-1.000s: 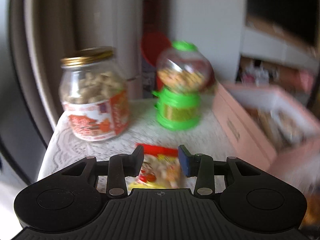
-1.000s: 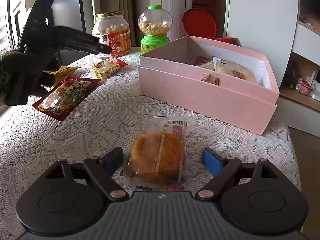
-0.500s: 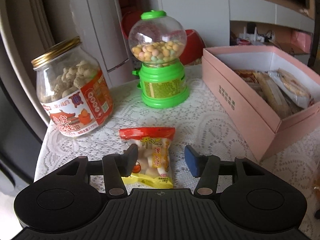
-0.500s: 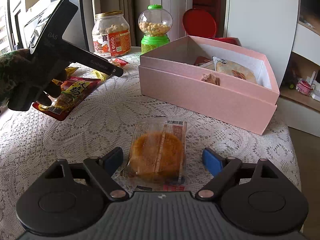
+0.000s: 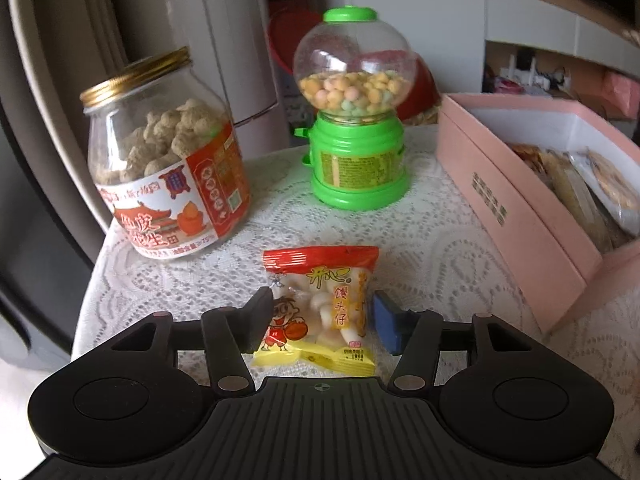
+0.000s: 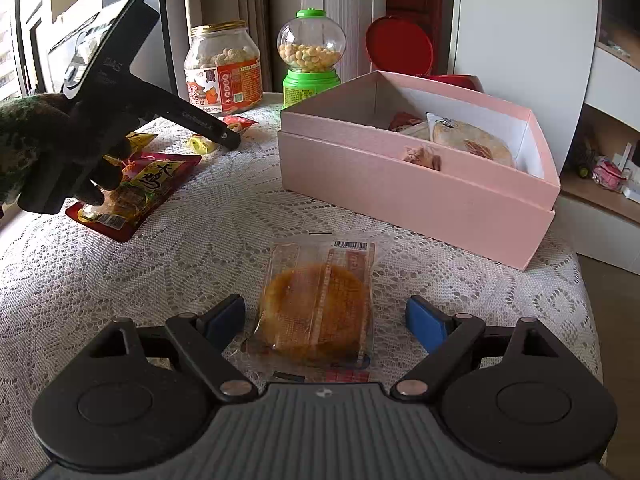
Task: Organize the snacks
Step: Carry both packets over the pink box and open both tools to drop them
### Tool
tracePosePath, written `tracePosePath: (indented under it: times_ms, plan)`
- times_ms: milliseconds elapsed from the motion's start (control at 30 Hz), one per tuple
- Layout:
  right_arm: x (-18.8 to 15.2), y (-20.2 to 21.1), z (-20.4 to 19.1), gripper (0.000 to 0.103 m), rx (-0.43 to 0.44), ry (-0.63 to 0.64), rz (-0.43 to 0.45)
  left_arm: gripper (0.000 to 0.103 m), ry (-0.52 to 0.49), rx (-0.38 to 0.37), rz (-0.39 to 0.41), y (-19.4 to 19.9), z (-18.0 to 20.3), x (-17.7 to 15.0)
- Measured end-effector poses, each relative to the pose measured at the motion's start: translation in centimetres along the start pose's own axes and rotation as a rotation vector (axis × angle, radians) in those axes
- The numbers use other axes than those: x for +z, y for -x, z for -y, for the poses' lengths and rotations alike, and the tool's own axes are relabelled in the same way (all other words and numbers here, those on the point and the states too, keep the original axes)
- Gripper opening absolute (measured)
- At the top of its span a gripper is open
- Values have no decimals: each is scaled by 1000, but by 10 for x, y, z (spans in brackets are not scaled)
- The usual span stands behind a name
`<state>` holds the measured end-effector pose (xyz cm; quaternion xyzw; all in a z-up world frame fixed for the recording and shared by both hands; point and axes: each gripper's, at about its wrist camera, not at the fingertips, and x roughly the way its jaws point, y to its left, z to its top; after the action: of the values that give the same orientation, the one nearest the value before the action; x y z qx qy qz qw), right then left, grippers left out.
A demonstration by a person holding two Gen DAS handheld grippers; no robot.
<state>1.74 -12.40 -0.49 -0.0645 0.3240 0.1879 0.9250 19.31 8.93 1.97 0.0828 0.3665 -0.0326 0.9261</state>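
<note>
Left wrist: fingers [image 5: 264, 322] spread, flanking snack packet [image 5: 320, 312]; right fingers [image 6: 426, 322] spread around cake packet [image 6: 318, 300].

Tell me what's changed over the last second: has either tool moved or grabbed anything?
The left tool swung in and down over the red-and-yellow snack packet, which now sits between its open fingers, not yet gripped. The right tool stayed put, open around the wrapped round cake. The pink box, jar and green candy dispenser are unmoved.
</note>
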Motion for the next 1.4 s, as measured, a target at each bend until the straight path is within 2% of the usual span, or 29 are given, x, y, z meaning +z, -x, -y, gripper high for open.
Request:
tracePosePath:
  times_ms: [133, 333, 400, 533, 667, 733, 833, 867, 900, 1000, 1100, 1200, 1333, 1400]
  plan:
    - [0, 0, 0, 88, 1, 0, -1, 64, 129, -20, -32, -10, -19, 0]
    - [1, -3, -1, 97, 35, 15, -21, 58, 201, -61, -31, -1, -29, 1]
    - [3, -5, 0, 101, 59, 25, -35, 57, 230, -102, 2, 17, -27, -1]
    - [4, -6, 2, 103, 79, 32, -47, 57, 230, -168, 71, 66, -5, -14]
    - [5, -6, 1, 103, 81, 44, -53, 57, 228, -235, 106, 106, 26, -50]
    - [5, -3, 0, 98, 58, 40, -44, 57, 253, -269, 103, 114, 37, -68]
    - [6, 4, -1, 77, 31, 34, -27, 57, 282, -298, 74, 121, 52, -90]
    - [7, 7, -2, 59, 29, 41, -29, 57, 279, -303, 57, 121, 57, -95]
    - [8, 11, -3, 56, 26, 47, -36, 57, 269, -309, 39, 123, 62, -98]
    - [7, 31, -4, 56, -6, 72, -13, 57, 225, -318, 1, 129, 76, -100]
    - [4, 56, 2, 56, -17, 73, 13, 57, 174, -344, -17, 135, 88, -91]
    - [1, 75, 15, 56, -21, 39, 33, 57, 136, -364, 25, 142, 95, -66]
    - [-2, 87, 28, 56, -41, 14, 64, 57, 97, -357, 153, 143, 103, -9]
    - [-3, 88, 32, 56, -45, 2, 70, 58, 132, -368, 234, 138, 103, 23]
